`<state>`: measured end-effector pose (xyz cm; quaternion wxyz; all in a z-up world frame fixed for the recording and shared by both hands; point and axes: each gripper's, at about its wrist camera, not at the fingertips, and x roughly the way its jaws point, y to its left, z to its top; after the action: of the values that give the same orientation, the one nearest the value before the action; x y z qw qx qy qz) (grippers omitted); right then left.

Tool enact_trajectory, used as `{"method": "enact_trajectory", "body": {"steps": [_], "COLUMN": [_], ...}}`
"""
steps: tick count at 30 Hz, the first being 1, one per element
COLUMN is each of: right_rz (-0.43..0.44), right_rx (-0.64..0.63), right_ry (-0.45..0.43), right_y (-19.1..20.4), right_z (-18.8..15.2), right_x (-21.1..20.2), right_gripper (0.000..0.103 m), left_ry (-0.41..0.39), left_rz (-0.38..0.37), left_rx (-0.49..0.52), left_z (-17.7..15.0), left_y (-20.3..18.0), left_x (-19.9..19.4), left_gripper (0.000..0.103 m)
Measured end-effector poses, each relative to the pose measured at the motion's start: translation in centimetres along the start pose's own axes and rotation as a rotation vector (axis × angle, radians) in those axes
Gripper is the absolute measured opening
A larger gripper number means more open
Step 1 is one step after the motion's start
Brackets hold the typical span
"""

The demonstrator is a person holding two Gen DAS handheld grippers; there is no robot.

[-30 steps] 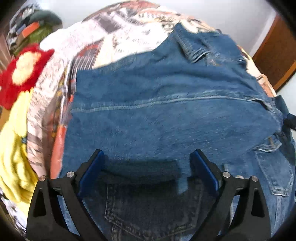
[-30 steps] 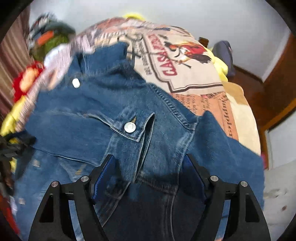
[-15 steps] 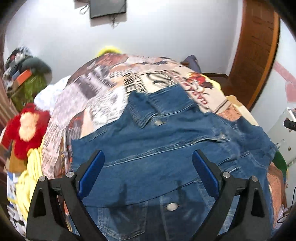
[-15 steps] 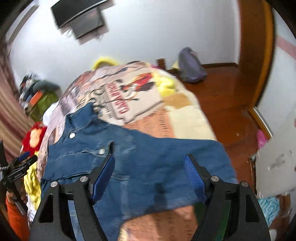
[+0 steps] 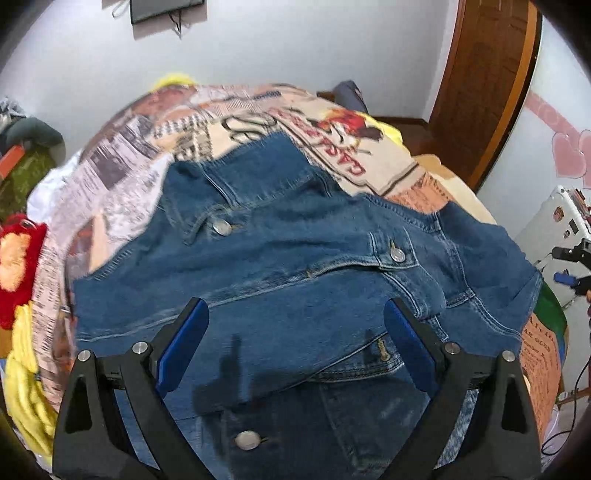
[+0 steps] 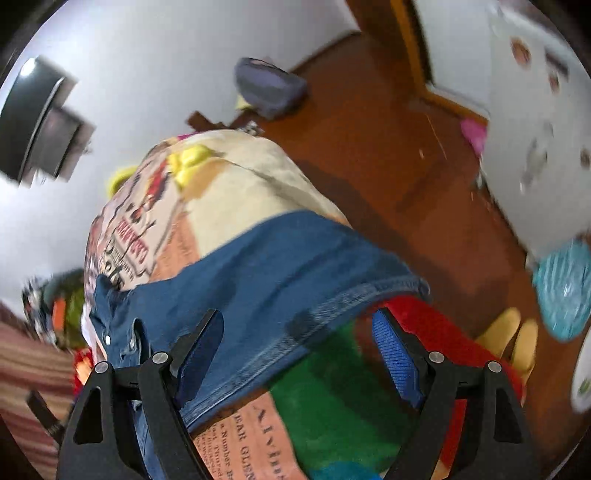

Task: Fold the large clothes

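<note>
A blue denim jacket [image 5: 295, 280] lies spread on a bed with a printed cover [image 5: 192, 147], collar toward the far side and metal buttons showing. My left gripper [image 5: 295, 343] hovers open above the jacket's middle, nothing between its blue pads. In the right wrist view the jacket's sleeve end [image 6: 295, 280] hangs over the bed's corner. My right gripper [image 6: 299, 354] is above that sleeve's hem, its jaws opening, with no cloth pinched between them. The right gripper [image 5: 570, 267] also shows at the far right of the left wrist view.
A red and yellow plush toy [image 5: 18, 266] lies at the bed's left edge. A grey bag [image 6: 269, 86] sits on the brown wooden floor [image 6: 388, 147]. A teal bundle [image 6: 565, 291] and yellow slippers [image 6: 513, 339] are on the floor at right. A dark screen [image 5: 162, 9] hangs on the wall.
Both grippers have pulled back and away from the jacket, so the room shows. The right gripper swung to the bed's right corner and rolled; its jaws have widened.
</note>
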<state>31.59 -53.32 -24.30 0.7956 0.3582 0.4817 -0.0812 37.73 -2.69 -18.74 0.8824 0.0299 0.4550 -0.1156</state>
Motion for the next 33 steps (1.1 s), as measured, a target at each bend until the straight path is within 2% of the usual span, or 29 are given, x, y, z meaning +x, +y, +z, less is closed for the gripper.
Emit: {"method": "enact_trajectory", "body": {"steps": [3, 8, 14, 16, 17, 19, 20, 23, 27, 33], "right_rz": [0.036, 0.034, -0.031, -0.054, -0.065, -0.079, -0.074, -0.011, 0.017, 0.123], "right_rx": [0.091, 0.165, 0.142, 0.133, 0.126, 0.103, 0.093, 0.088, 0.008, -0.197], "right_ry": [0.056, 0.056, 0.054, 0.029, 0.017, -0.022, -0.054, -0.105, -0.191, -0.270], "right_y": [-1.9, -2.9, -2.3, -1.6, -1.4, -0.8, -0.6, 0.0, 2.9, 10.8], "right_z": [0.0, 0.3, 1.5, 1.8, 1.9, 1.8, 1.8, 1.7, 1.4, 0.5], "right_x": [2.2, 4.8, 7.3, 7.5, 7.4, 6.8, 6.3, 4.7, 2.2, -2.2], "right_gripper": [0.081, 0.081, 0.080, 0.072, 0.064, 0.048, 0.034, 0.021, 0.018, 0.014], "left_ry": [0.037, 0.062, 0.080, 0.079, 0.077, 0.075, 0.073, 0.071, 0.055, -0.001], "left_rz": [-0.018, -0.031, -0.039, -0.037, -0.035, -0.033, -0.033, -0.031, -0.035, -0.033], "left_rx": [-0.018, -0.022, -0.047, -0.055, -0.059, -0.068, -0.074, -0.088, -0.102, -0.102], "left_z": [-0.1, -0.3, -0.5, -0.7, -0.7, -0.8, -0.9, -1.0, -1.3, -1.3], "left_y": [-0.4, -0.7, -0.1, 0.2, 0.4, 0.8, 1.0, 1.5, 1.9, 2.5], "left_x": [1.7, 2.9, 3.4, 3.2, 3.1, 2.8, 2.6, 2.2, 1.2, -1.4], "left_gripper": [0.096, 0.096, 0.096, 0.096, 0.096, 0.096, 0.096, 0.096, 0.096, 0.096]}}
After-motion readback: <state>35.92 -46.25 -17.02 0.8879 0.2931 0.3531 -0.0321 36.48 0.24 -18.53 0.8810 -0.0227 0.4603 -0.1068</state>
